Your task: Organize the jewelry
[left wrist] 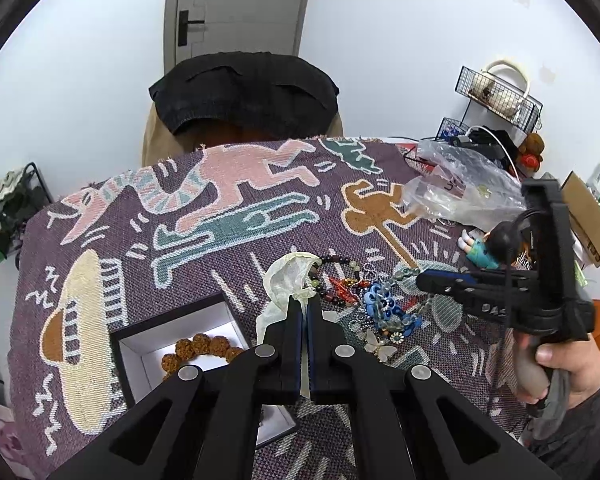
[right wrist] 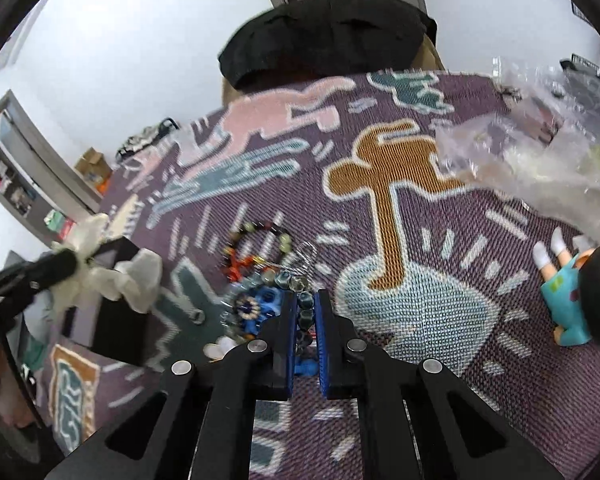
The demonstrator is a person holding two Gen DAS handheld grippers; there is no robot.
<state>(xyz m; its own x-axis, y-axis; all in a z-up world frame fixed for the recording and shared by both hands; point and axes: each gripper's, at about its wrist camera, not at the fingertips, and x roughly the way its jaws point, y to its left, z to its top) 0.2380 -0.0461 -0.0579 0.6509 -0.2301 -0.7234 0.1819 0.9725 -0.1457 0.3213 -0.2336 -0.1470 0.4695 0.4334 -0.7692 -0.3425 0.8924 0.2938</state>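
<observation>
A pile of jewelry (left wrist: 376, 304) lies on the patterned cloth: a dark bead bracelet (left wrist: 332, 276), red pieces, blue beads and a white butterfly charm (left wrist: 380, 348). My left gripper (left wrist: 305, 300) is shut on a cream sheer pouch (left wrist: 290, 276) and holds it above a white-lined black box (left wrist: 140, 344) with a brown bead bracelet (left wrist: 196, 350) inside. My right gripper (right wrist: 308, 300) is shut on a strand of grey-green beads (right wrist: 305, 312) at the pile's edge. It also shows in the left wrist view (left wrist: 424, 280).
A crumpled clear plastic bag (left wrist: 460, 188) lies at the back right. A small doll in teal (right wrist: 568, 292) lies to the right of the pile. A cardboard box (left wrist: 588, 216) and a wire rack (left wrist: 496, 96) stand at the right.
</observation>
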